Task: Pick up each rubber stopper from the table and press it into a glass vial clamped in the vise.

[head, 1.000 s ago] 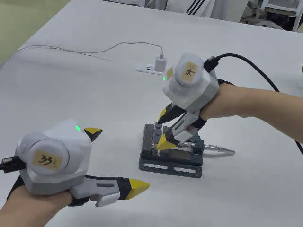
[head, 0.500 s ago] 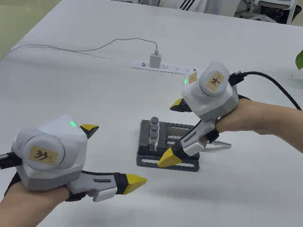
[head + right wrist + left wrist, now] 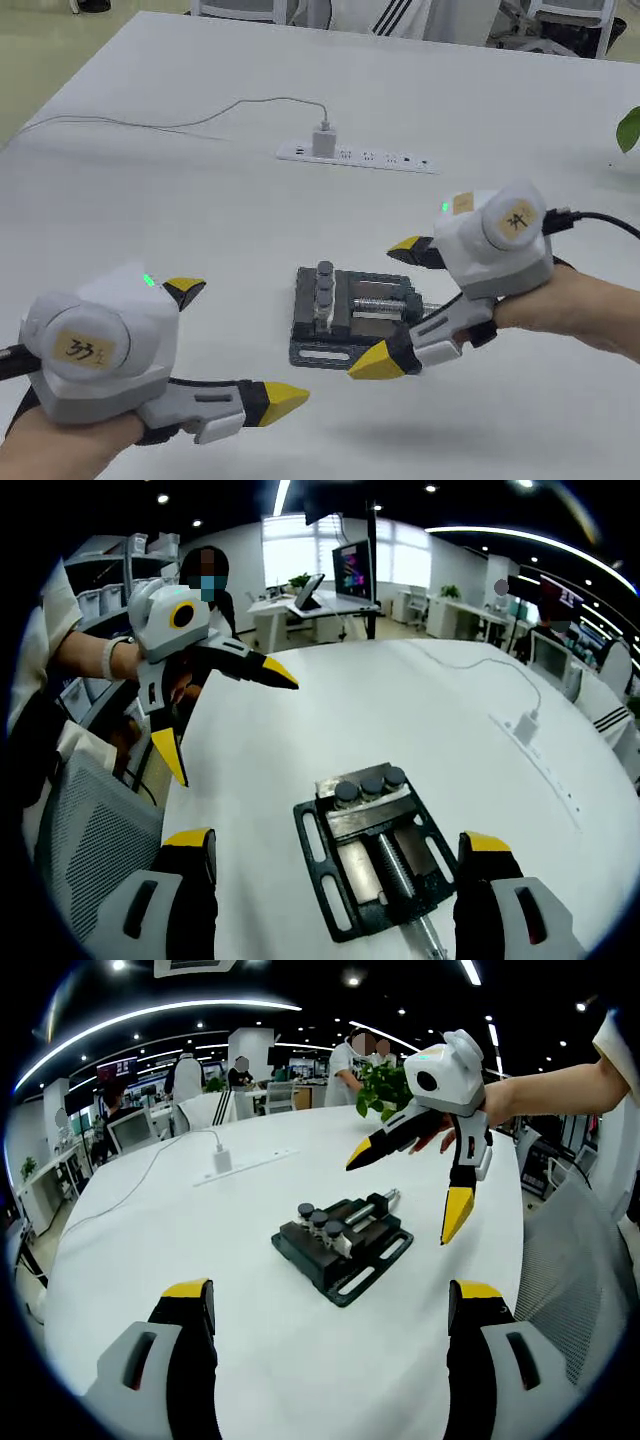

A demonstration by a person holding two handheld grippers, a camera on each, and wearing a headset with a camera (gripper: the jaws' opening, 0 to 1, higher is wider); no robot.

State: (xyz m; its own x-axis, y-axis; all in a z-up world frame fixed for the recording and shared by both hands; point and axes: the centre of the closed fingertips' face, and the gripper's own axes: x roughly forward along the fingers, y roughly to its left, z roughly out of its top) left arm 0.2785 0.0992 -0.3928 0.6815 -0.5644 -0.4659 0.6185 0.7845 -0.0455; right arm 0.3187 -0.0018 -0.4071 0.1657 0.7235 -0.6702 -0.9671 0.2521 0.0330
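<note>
Two claws are at work, and both stand with their yellow-tipped jaws wide apart, gripping nothing. The left claw (image 3: 235, 345) lies low at the near left of the table (image 3: 200, 210), one jaw pointing toward the middle of the table and the other pointing away. It is carried by the left hand (image 3: 60, 445), which comes in from the bottom-left corner of the head view. The right claw (image 3: 390, 303) hangs in the air at the right, its jaws pointing left and down toward the vise (image 3: 350, 325). The right hand (image 3: 560, 305) wraps it from behind, with the forearm running off the right edge. In the left gripper view this claw sits above and beyond the vise, clear of it.

One black vise stands on the table between the two claws, its screw pointing toward the right claw. Three vials (image 3: 323, 300) stand upright in a row, clamped at the end of the vise away from the screw. Each one carries a dark stopper (image 3: 371, 783) on top, so three stoppers are seated. Both gripper views look onto the vise, which is well apart from each view's own jaw tips.

One white power strip (image 3: 380, 158) lies farther back on the table. One charger (image 3: 323, 140) is plugged into it, and a thin cable (image 3: 150, 115) trails off to the left.
</note>
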